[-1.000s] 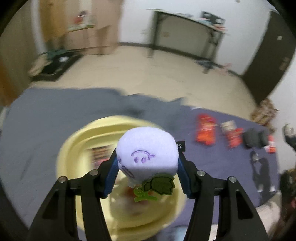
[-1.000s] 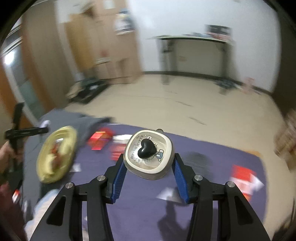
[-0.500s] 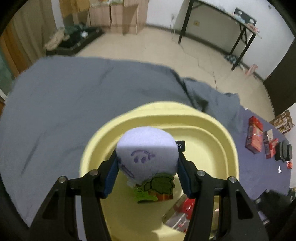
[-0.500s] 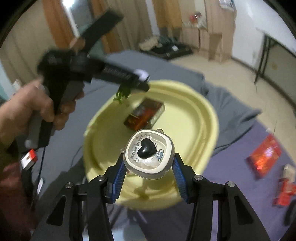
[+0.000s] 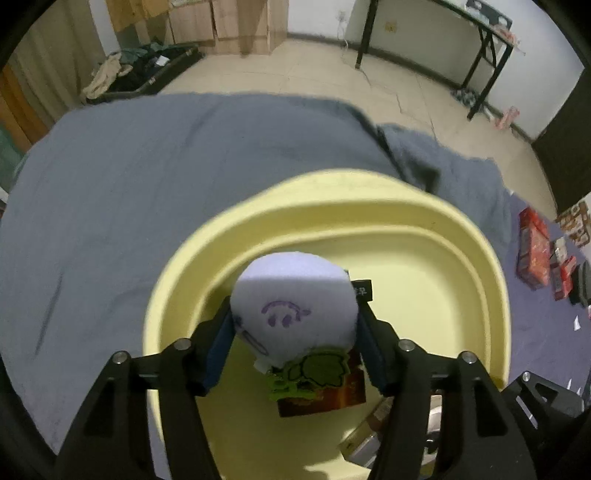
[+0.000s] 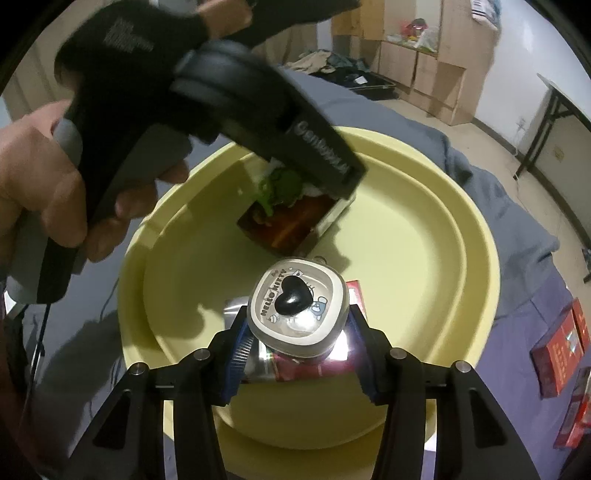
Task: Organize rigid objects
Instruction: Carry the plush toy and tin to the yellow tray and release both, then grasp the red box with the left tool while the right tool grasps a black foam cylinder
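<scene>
My left gripper [image 5: 293, 332] is shut on a lilac plush toy [image 5: 291, 299] with a green leaf tag, held inside the yellow basin [image 5: 369, 199]. A brown box [image 5: 325, 398] lies under it on the basin floor. My right gripper [image 6: 297, 334] is shut on a beige Hello Kitty case [image 6: 295, 310] with a black heart, low over the same basin [image 6: 461, 229]. A silver and red packet [image 6: 314, 362] lies beneath it. The left gripper [image 6: 295, 129] shows in the right wrist view above the brown box [image 6: 291, 225].
The basin stands on a grey cloth [image 5: 129, 177] over a purple surface. Red boxes [image 5: 532, 251] and dark items lie at the right; red boxes [image 6: 557, 347] also show in the right wrist view. Beyond are bare floor and a black desk [image 5: 443, 22].
Both grippers have come over the basin and sunk lower into it, each keeping its object. The right one swung in from the purple surface to the basin.
</scene>
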Available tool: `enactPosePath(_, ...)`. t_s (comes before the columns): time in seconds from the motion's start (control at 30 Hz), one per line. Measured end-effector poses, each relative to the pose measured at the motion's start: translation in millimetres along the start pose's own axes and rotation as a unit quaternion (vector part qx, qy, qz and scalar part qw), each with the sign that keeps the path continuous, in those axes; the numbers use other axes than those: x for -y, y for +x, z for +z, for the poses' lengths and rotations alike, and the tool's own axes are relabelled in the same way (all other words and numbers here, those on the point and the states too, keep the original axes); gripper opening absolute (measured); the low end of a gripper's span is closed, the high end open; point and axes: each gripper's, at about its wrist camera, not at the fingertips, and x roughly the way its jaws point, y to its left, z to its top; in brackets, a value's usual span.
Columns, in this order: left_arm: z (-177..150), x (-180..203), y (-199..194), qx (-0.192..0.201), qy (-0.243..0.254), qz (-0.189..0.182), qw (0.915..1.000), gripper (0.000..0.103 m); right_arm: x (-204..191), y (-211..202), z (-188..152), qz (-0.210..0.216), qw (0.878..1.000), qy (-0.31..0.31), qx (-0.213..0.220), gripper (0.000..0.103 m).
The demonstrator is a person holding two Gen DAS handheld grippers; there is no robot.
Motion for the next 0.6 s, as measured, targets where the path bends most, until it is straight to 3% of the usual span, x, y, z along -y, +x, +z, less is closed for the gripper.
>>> enactPosePath(0.07, 1.2, -1.0, -22.4, 0.025, -0.016, -0.014, 0.9995, 0.100, -4.0, -3.8, 2.6, 0.004, 1.000, 0.001, -0.006, 0.071)
enactPosePath(0.1, 3.0, 1.4, -37.1, 0.042, -0.018, -0.019, 0.9988, 0.103, -4.1, -11.2, 4.0, 0.013, 1.000, 0.005, 0.000, 0.086)
enactPosePath(0.13, 6.2, 7.6, -50.4, 0.057, -0.009, -0.023, 0.9981, 0.103, -2.7, -20.0, 5.2, 0.017, 1.000, 0.010, 0.010, 0.094)
enactPosePath(0.23, 19.4, 41.6, -76.1, 0.070, 0.025, -0.034, 0.9967, 0.103, 14.9, -58.2, 8.2, 0.004, 0.998, 0.037, 0.050, 0.098)
enactPosePath(0.4, 35.5, 126.0, -82.5, 0.067, 0.084, -0.073, 0.9914, 0.103, 95.3, -140.3, -15.7, -0.026, 0.985, 0.141, 0.098, 0.103)
enactPosePath(0.47, 39.2, 164.4, -71.4, 0.056, 0.114, -0.079, 0.9887, 0.103, 133.5, -168.4, -43.9, -0.068, 0.978, 0.171, 0.097, 0.103)
enactPosePath(0.5, 39.3, 181.5, -65.1, 0.050, 0.129, -0.079, 0.9872, 0.103, 161.5, -183.9, -69.1, -0.103, 0.971, 0.195, 0.090, 0.103)
enactPosePath(0.6, 39.4, 223.7, -40.2, 0.025, 0.164, -0.077, 0.9831, 0.103, 218.0, -211.9, -131.0, -0.157, 0.950, 0.263, 0.063, 0.103)
